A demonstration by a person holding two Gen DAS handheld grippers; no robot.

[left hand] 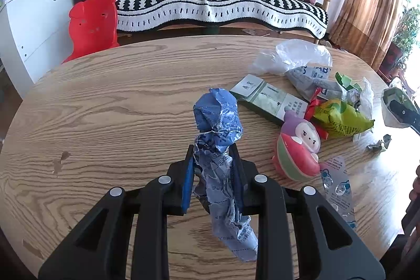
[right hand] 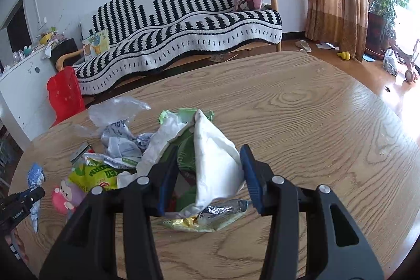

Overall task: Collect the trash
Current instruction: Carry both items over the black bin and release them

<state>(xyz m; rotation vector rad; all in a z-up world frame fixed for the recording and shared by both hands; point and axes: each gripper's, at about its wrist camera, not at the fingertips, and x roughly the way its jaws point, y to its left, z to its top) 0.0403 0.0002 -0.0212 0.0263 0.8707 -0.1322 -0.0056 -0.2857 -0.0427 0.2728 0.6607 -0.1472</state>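
At the left of a round wooden table (left hand: 110,101), the left gripper (left hand: 214,156) pinches a crumpled blue wrapper (left hand: 218,122), its fingers (left hand: 188,183) pressed against the twisted middle of the foil. The wrapper's long axis runs along the line of the fingers: a bunched head stands out beyond the tips, a ragged tail hangs back toward the handle, and the whole piece is held clear of the wood.

To the right of it lies the uncollected litter, heaped together: a clear plastic bag (left hand: 291,57), a flattened pale-green carton (left hand: 267,99), a yellow-green snack packet (left hand: 341,117), a printed blister strip (left hand: 338,185), and a round pink-and-purple toy (left hand: 299,148) touching the carton's near end.

Farther right, the right gripper (right hand: 207,156) holds the white collecting bag (right hand: 215,162) by its rim, one finger inside the mouth and one outside, jaws partly spread on the fabric so the mouth gapes toward the pile; green and silver packets already show inside.

The move ahead appears to turn on that gap: the bag's mouth lies to the right of the blue wrapper, beyond the toy, so the left hand would have to carry its load rightward, head first, over the heap.
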